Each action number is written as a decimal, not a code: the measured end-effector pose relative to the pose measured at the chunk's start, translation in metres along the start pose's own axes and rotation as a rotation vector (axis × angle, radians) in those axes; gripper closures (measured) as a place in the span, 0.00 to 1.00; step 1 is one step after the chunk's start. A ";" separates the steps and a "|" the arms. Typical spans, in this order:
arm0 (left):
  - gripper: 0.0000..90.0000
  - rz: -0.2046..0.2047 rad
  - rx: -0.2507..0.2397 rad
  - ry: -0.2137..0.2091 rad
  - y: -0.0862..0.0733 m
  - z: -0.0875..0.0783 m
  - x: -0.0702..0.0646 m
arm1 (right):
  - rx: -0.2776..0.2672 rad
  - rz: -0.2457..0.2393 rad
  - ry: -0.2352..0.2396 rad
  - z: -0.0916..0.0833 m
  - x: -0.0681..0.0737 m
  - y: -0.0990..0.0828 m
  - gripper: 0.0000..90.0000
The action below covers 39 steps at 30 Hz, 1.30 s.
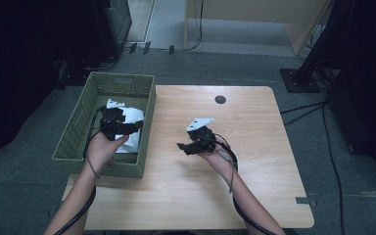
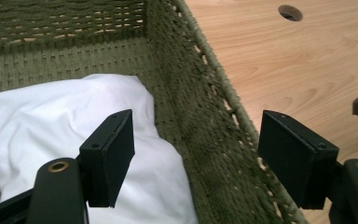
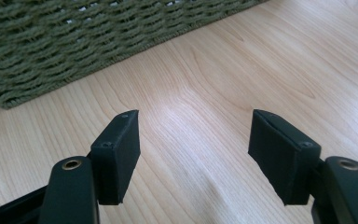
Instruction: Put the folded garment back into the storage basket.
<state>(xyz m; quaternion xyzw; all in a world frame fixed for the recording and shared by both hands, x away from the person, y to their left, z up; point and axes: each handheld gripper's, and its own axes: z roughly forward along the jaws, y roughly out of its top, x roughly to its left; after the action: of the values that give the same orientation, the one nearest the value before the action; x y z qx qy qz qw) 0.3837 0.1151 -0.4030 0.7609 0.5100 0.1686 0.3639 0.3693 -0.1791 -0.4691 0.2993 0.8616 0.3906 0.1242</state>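
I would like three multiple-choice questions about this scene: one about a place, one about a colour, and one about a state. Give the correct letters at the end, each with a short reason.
1. Where does the white cloth lie?
A. on the bare table
B. inside the basket
C. on the floor

2. What colour is the basket?
A. green
B. red
C. blue

3. How are the fingers of the right gripper?
A. closed on the cloth
B. closed on the basket's rim
C. open, with nothing between them

Answers:
1 B, because the left gripper view shows the cloth resting on the basket's woven bottom, against its wall.
2 A, because the woven walls look olive green in every view.
3 C, because the right gripper view shows only bare table between the spread fingers.
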 end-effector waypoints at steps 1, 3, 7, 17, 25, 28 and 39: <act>0.30 0.004 -0.003 0.000 0.000 0.000 -0.002 | 0.000 0.004 0.001 -0.001 -0.001 -0.002 0.38; 0.30 0.008 -0.006 -0.006 0.000 -0.001 -0.005 | -0.006 0.021 0.001 -0.001 -0.002 -0.005 0.38; 0.30 0.017 -0.014 -0.009 -0.001 -0.002 -0.011 | -0.008 0.034 -0.001 -0.002 -0.004 -0.011 0.38; 0.30 0.011 -0.026 -0.020 -0.003 -0.002 -0.025 | -0.005 0.039 -0.012 -0.008 -0.006 -0.023 0.38; 0.30 0.028 -0.038 -0.039 -0.003 -0.004 -0.037 | -0.004 0.047 -0.024 -0.015 -0.012 -0.036 0.38; 0.30 0.035 -0.039 -0.047 -0.002 -0.004 -0.043 | 0.001 0.057 -0.023 -0.015 -0.013 -0.041 0.38; 0.30 0.051 -0.039 -0.084 0.000 -0.002 -0.065 | 0.005 0.084 -0.033 -0.021 -0.016 -0.057 0.37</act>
<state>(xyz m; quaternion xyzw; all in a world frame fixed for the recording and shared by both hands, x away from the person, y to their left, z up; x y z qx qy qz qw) 0.3549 0.0570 -0.3942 0.7727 0.4716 0.1557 0.3952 0.3492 -0.2310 -0.4977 0.3421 0.8471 0.3882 0.1212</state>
